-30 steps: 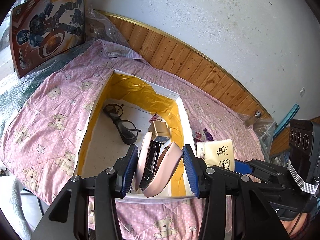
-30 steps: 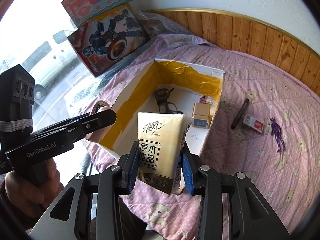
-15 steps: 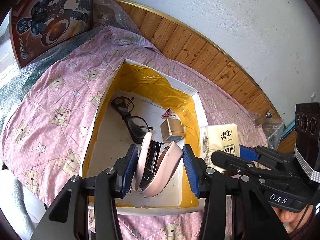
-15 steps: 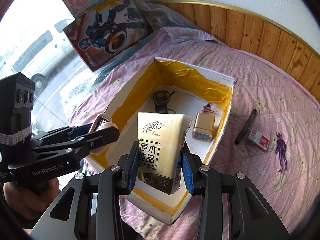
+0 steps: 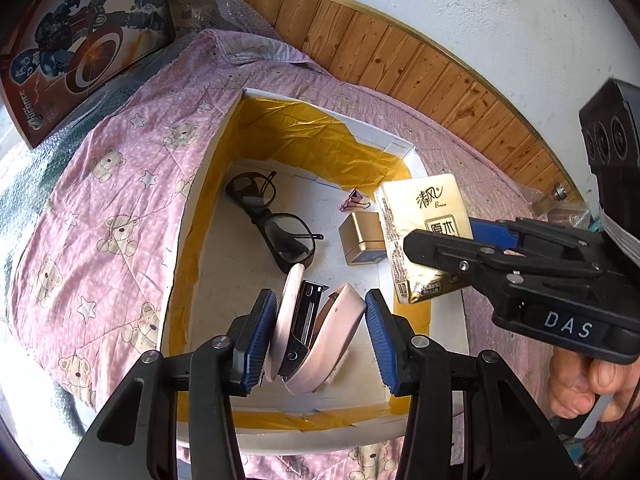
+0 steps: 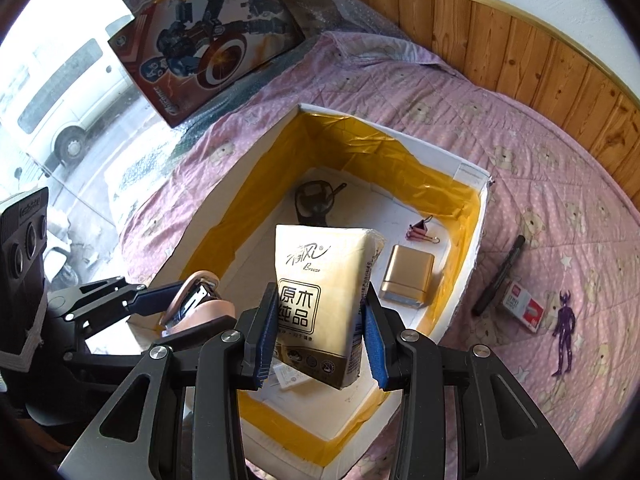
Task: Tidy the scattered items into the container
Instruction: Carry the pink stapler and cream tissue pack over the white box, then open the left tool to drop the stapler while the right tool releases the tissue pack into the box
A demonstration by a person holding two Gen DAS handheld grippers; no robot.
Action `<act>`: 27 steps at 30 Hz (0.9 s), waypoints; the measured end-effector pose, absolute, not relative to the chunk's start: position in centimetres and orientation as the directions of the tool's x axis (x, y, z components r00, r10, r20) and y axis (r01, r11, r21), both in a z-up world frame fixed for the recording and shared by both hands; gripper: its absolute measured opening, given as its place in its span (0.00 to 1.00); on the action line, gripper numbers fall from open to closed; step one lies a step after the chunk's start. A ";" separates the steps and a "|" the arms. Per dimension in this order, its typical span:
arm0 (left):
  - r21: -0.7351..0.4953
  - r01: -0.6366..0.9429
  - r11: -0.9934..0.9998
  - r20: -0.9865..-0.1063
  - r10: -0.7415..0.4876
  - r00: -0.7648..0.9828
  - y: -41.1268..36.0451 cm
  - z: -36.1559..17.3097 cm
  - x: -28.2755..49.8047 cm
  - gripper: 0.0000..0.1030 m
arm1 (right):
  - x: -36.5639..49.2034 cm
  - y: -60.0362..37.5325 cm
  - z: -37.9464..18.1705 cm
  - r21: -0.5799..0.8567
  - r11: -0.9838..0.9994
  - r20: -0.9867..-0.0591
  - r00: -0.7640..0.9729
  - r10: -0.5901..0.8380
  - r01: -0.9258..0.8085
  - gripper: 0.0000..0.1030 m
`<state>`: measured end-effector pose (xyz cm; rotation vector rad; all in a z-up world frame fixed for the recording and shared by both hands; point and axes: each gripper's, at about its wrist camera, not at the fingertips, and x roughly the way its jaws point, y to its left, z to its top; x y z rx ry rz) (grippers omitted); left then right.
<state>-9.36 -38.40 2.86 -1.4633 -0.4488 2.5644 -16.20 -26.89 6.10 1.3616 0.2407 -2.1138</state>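
A white box lined with yellow tape (image 5: 208, 184) (image 6: 476, 224) lies on the pink bear quilt. My left gripper (image 5: 320, 334) is shut on a pink stapler (image 5: 316, 332), held over the box's near end. My right gripper (image 6: 320, 334) is shut on a cream tissue pack (image 6: 320, 292), hanging above the box's right side; the left wrist view shows that pack (image 5: 424, 216) too. Inside lie black glasses (image 5: 272, 216), a gold block (image 6: 408, 276) and a pink binder clip (image 6: 420, 230). A black pen (image 6: 500, 276), a staple box (image 6: 524, 308) and a purple figure (image 6: 564, 328) remain on the quilt.
A toy box with a robot picture (image 6: 208, 48) leans at the back left near a window. Wooden wall panelling (image 5: 400, 52) runs behind the bed. A person's hand (image 5: 588, 384) holds the right gripper's handle.
Both grippers have moved forward over the box, each still holding its item. The tissue pack now hangs inside the box's outline instead of beside it.
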 end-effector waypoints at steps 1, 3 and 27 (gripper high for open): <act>-0.325 0.008 -0.946 -0.818 0.277 -0.505 -38.2 2.7 -9.5 0.46 | -16.6 -27.1 5.9 0.166 -0.801 -0.878 -0.283 -0.385 0.576 0.39; -0.320 -0.003 -0.947 -0.827 0.281 -0.487 -37.9 2.4 -9.9 0.46 | -17.2 -27.5 5.5 0.165 -0.798 -0.887 -0.267 -0.377 0.580 0.39; -0.272 -0.057 -0.961 -0.888 0.273 -0.370 -35.6 0.2 -11.9 0.46 | -23.4 -32.8 1.7 0.039 -0.786 -0.948 -0.226 -0.225 0.617 0.39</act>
